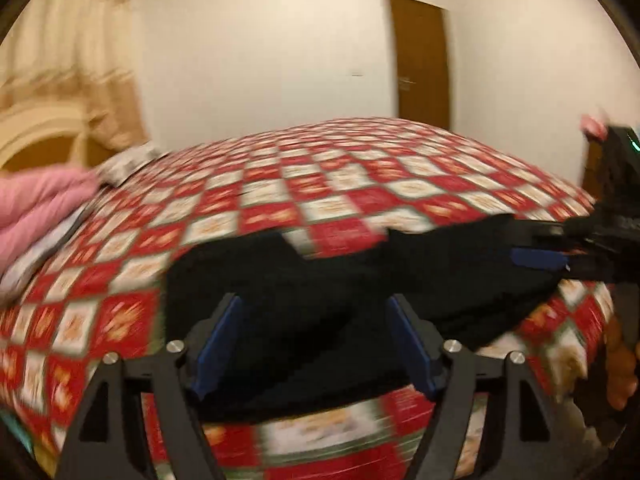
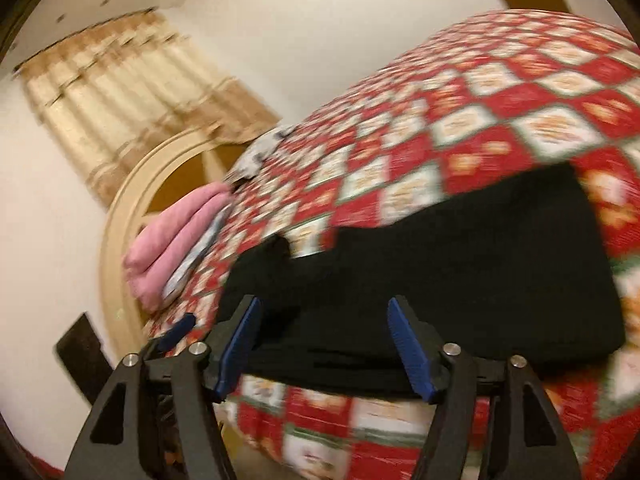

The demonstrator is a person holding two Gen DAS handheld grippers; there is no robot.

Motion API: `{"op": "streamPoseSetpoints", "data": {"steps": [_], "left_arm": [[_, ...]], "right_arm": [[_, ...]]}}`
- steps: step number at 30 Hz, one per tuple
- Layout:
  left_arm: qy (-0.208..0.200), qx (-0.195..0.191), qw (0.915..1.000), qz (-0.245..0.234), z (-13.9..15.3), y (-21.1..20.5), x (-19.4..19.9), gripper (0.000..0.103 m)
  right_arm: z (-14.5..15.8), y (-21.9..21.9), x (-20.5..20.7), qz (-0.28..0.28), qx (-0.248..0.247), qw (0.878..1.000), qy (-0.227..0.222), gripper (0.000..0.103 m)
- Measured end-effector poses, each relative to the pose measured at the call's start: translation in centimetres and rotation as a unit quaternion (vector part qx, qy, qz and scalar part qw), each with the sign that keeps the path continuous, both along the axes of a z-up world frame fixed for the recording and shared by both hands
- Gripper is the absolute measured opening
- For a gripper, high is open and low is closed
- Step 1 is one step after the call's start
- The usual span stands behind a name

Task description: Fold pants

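Observation:
Black pants (image 1: 320,300) lie folded in a flat bundle near the front edge of the bed; they also show in the right wrist view (image 2: 460,272). My left gripper (image 1: 316,340) is open and empty, its blue pads just in front of the pants. My right gripper (image 2: 324,344) is open and empty, also at the pants' near edge. In the left wrist view the right gripper (image 1: 536,258) shows at the right end of the pants. In the right wrist view a blue pad of the left gripper (image 2: 178,332) shows at the lower left.
The bed has a red and white checked cover (image 1: 280,184). A pink folded blanket (image 1: 36,208) and a patterned pillow (image 1: 128,164) lie at its head, by a cream headboard (image 2: 120,216). Curtains (image 2: 112,92) and a brown door (image 1: 422,60) stand behind.

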State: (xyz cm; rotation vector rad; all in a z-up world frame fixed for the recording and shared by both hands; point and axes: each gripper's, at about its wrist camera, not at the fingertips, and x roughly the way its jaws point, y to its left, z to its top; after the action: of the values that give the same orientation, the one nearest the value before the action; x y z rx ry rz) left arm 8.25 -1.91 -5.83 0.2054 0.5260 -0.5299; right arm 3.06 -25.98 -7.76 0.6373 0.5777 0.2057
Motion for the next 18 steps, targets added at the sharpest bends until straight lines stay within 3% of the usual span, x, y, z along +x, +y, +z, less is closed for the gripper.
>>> {"op": "streamPoseSetpoints", "data": {"steps": [3,5,7,11,16,17,18], "left_arm": [[0.026,-0.005,0.9981,0.055,-0.9,2.7,1.6,0.077],[0.046,-0.028,0.9958,0.073,-1.3,4.0,2.2,0.077],[0.051,-0.038,0.9952,0.074,-1.6,4.3,2.2,0.077],[0.037,-0.015,0.9974,0.06,-1.9,3.9,1.5,0.077],[0.05,-0.004,0.9976,0.048,-2.8,3.5,1.7,0.077],[0.057,-0.003,0.9971,0.05,-3.1,3.4,1.8,0.077],[0.062,-0.002,0.9968,0.051,-3.2,3.3,1.9,0.077]], "right_arm": [[0.3,3.4,3.7,0.053,-0.014,0.998,0.0,0.072],[-0.2,5.7,6.6,0.08,-0.031,0.996,0.017,0.072],[-0.9,7.1,8.7,0.093,-0.038,0.994,0.035,0.072],[-3.2,9.3,12.0,0.101,-0.054,0.99,0.087,0.072],[-3.5,10.9,12.5,0.104,-0.104,0.985,0.084,0.072],[-3.5,11.3,12.5,0.11,-0.112,0.984,0.084,0.07],[-3.5,11.4,12.6,0.116,-0.117,0.983,0.086,0.058]]}}
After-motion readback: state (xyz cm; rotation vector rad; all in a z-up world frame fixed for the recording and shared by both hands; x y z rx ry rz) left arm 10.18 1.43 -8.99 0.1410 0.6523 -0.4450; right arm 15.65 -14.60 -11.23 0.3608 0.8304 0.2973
